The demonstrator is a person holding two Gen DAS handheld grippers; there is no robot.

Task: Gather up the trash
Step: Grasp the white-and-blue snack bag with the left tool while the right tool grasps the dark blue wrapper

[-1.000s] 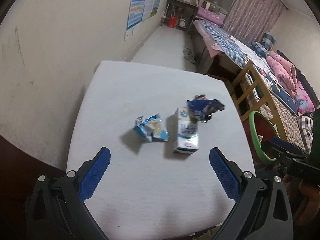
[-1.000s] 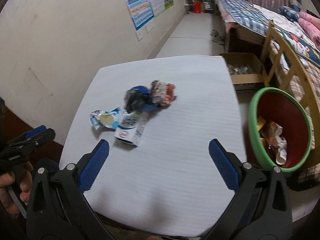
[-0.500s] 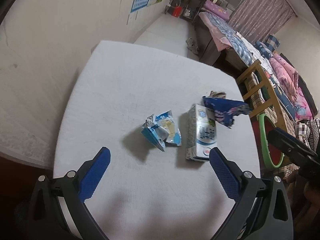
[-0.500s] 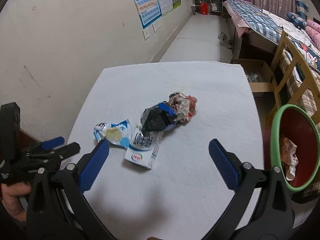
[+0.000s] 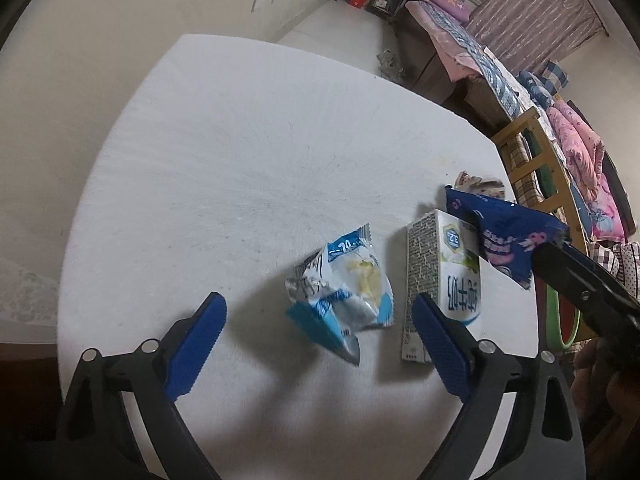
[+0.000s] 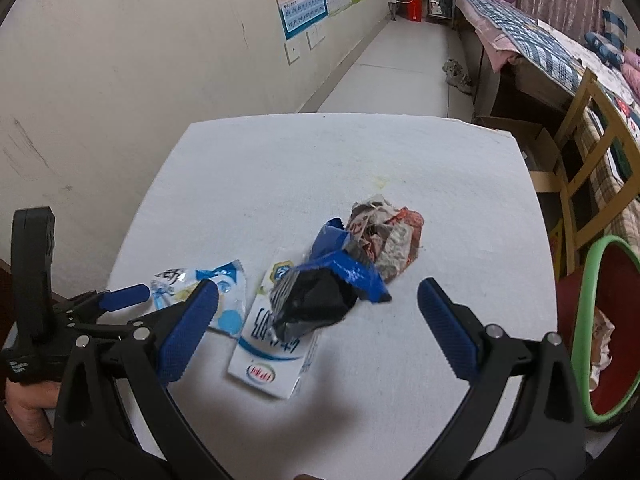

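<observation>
On the white table (image 6: 280, 168), left to right, a light-blue snack wrapper (image 5: 340, 292), a flattened milk carton (image 6: 272, 344), a dark-blue wrapper (image 6: 324, 292) resting on it, and a crumpled red-and-white wrapper (image 6: 390, 236) are seen. The left gripper (image 5: 318, 336) is held spread above the light-blue wrapper, the right gripper (image 6: 316, 320) spread over the carton, neither touching. At far right a green-rimmed bin (image 6: 586, 312) is noted beside the table

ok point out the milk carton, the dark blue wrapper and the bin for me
milk carton (image 6: 266, 364), right wrist view, on its printed front face
dark blue wrapper (image 6: 344, 268), right wrist view, on its blue fold
bin (image 6: 586, 300), right wrist view, on its green rim
</observation>
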